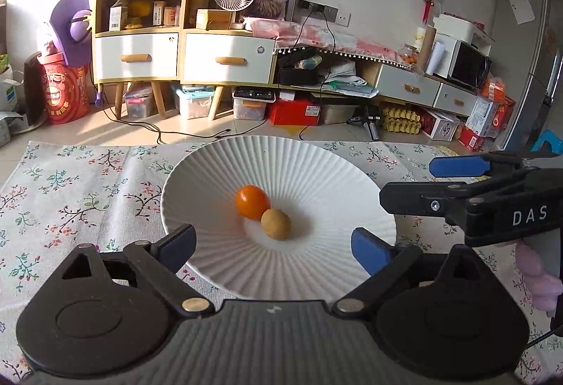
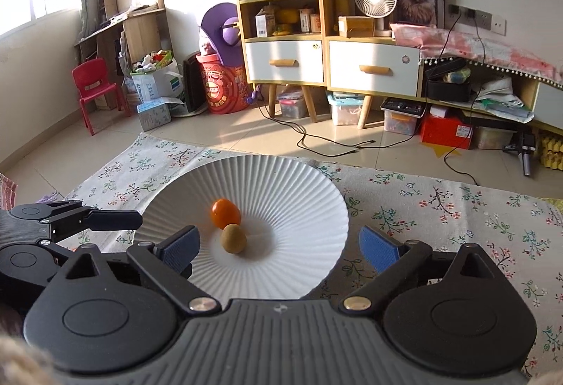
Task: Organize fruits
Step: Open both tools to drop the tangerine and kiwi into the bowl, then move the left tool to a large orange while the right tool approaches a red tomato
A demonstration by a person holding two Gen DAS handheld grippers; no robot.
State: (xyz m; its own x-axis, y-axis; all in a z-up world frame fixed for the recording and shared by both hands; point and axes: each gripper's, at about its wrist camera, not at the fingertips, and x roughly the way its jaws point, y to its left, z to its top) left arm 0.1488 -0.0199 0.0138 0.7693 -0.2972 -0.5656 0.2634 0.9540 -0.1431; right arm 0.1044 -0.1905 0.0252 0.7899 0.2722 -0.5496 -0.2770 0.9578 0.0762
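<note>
While both grippers, left (image 1: pixel 274 244) and right (image 2: pixel 278 244), hang spread and empty, orange fruit (image 1: pixel 252 201) touches brown fruit (image 1: pixel 276 224) at the white plate (image 1: pixel 316 167) centre.

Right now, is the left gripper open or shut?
Open. The left gripper has its blue pads spread wide over the white plate, holding nothing; both fruits lie untouched.

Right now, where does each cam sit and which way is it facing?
Left wrist: on the left gripper, looking along its open fingers at the plate; the right gripper and a hand show at right.
Right wrist: on the right gripper, open, facing the same plate; the left gripper shows at left.
Shared: plate, orange fruit, brown fruit, floral cloth, cabinet.
</note>
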